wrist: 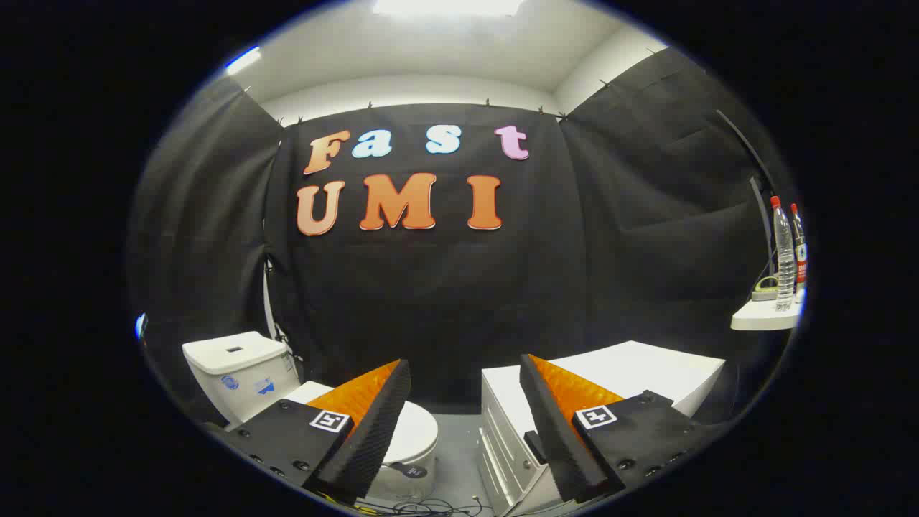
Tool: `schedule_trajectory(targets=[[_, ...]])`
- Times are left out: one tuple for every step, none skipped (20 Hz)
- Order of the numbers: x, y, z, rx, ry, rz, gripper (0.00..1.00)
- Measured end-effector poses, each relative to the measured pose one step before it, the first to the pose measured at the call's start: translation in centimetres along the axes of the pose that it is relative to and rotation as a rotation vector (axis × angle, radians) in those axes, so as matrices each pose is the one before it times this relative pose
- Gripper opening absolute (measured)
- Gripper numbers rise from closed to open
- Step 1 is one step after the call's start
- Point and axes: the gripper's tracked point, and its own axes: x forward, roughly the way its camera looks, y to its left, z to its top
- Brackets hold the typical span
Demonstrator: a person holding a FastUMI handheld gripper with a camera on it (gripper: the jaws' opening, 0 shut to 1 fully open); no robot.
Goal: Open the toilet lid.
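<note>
Gripper (465, 370) fingers stand wide apart, holding nothing, raised well clear of the floor. Toilet (244, 373) stands low beyond the left finger, against the black cloth wall; its tank (233, 353) rises behind. Toilet lid (416, 429) lies flat and closed on the bowl, partly hidden by the left finger. White cabinet (646, 370) with drawers stands beyond the right finger. Grey floor (456, 449) separates toilet and cabinet. Two bottles (784, 255) stand on a small white shelf (761, 316) farther right.
</note>
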Motion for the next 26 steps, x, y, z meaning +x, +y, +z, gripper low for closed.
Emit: schedule_trajectory(targets=[[-0.222,-0.277,0.191,-0.01074,-0.00867,-0.00722,0.98],[-0.069,-0.296,0.164,-0.00867,-0.00823,-0.00851,0.98],[-0.042,-0.174,0.276,-0.00069,-0.00911,-0.00609,0.98],[-0.004,-0.156,0.07,0.00118,-0.00439,-0.004,0.98],[-0.047,-0.062,-0.059,0.00083,0.00031,-0.00236,0.98],[0.09,0.022,-0.131,0.00253,0.00297,0.00276,0.98],[0.037,0.095,-0.306,0.00287,0.00594,0.00488,0.98],[0.123,0.078,-0.1,0.005,0.00679,0.00424,0.98],[0.025,0.119,-0.195,0.00772,0.0056,0.00477,0.98],[-0.034,-0.061,-0.159,0.00484,0.00528,0.00076,0.98],[0.047,-0.22,-0.051,0.00245,0.00111,-0.00251,0.98],[0.074,-0.158,-0.041,-0.0003,-0.00003,-0.00304,0.98],[0.027,-0.14,-0.076,-0.00083,-0.00001,-0.00472,0.98],[0.084,-0.033,0.009,0.00077,0.00015,-0.00204,0.98],[-0.017,0.018,0.002,0.00094,0.00169,-0.00089,0.98],[0.043,0.007,-0.054,0.00015,0.00224,-0.00022,0.98],[0.011,0.008,-0.101,-0.00129,0.00153,0.00069,0.98],[0.024,0.07,-0.085,-0.00366,0.00176,0.00188,0.98],[0.104,0.123,-0.075,-0.00446,0.00039,0.0023,0.98],[0.046,0.174,-0.098,-0.00492,0.00079,0.00441,0.98],[-0.013,0.129,-0.108,-0.00392,0.001,0.0042,0.98],[-0.045,0.253,-0.043,-0.00441,0.0017,0.00484,0.98],[0.052,0.168,-0.023,-0.00508,0.00164,0.00354,0.98],[-0.037,0.068,0.0,-0.00585,0.00105,0.00293,0.98],[-0.027,0.132,-0.186,-0.00627,0.00117,0.00267,0.98],[0.054,0.085,-0.06,-0.00637,0.00081,0.00243,0.98]])
